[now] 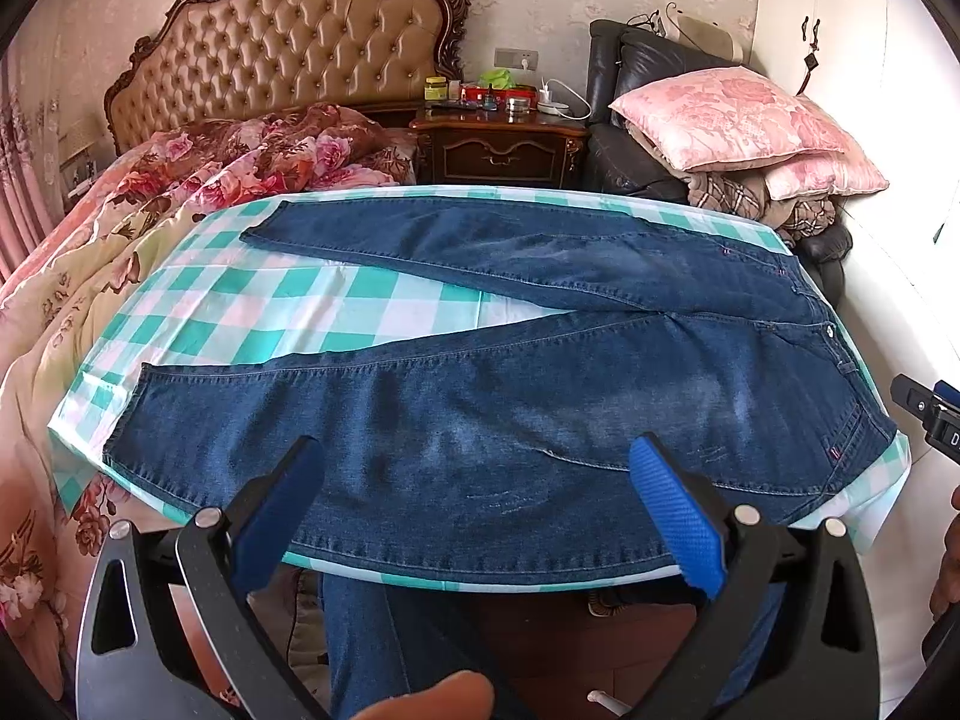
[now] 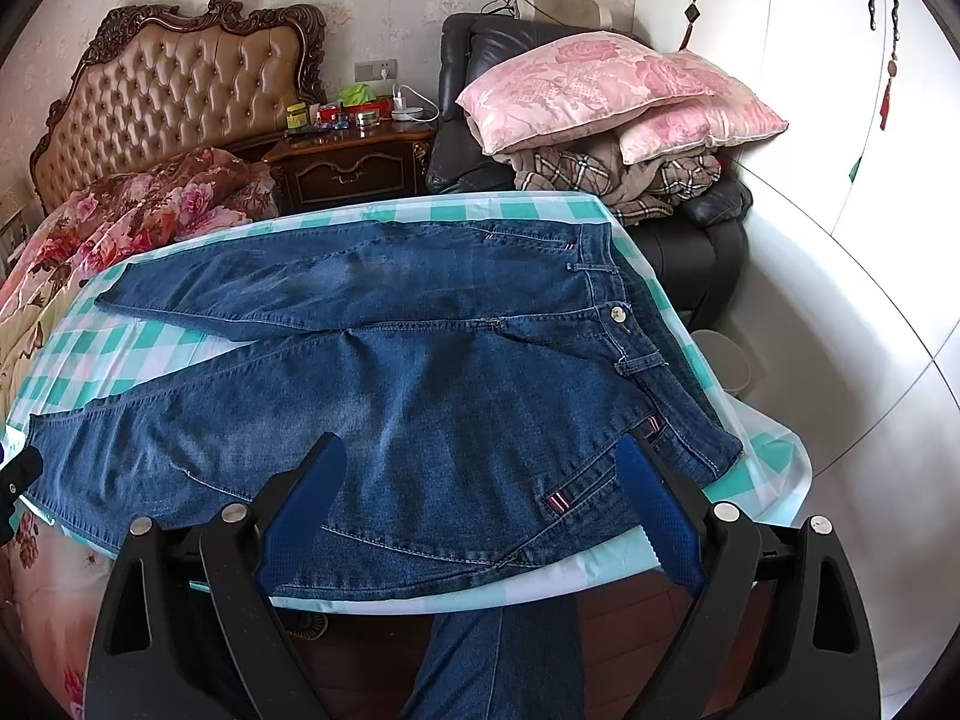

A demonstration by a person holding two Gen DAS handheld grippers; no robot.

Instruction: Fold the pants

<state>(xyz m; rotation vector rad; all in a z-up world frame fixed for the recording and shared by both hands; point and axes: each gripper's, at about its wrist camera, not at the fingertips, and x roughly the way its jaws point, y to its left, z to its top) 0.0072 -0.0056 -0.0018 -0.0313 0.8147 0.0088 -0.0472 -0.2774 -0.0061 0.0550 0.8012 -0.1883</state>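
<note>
Blue jeans (image 1: 510,396) lie spread flat on a table with a green-and-white checked cloth (image 1: 252,306), waistband to the right, the two legs splayed apart toward the left. My left gripper (image 1: 480,462) hovers open over the near leg by the table's front edge, nothing between its blue pads. In the right wrist view the jeans (image 2: 420,372) show their waist button and pocket. My right gripper (image 2: 480,468) also stands open, above the near hip and pocket area, holding nothing. The right gripper's body (image 1: 930,414) peeks in at the left view's right edge.
A bed with floral quilts (image 1: 120,228) borders the table on the left. Behind it stand a dark nightstand (image 1: 498,144) and a black armchair (image 2: 690,228) piled with pink pillows (image 2: 600,90). White wardrobes (image 2: 810,90) line the right. A person's jeans-clad legs (image 2: 498,660) are below.
</note>
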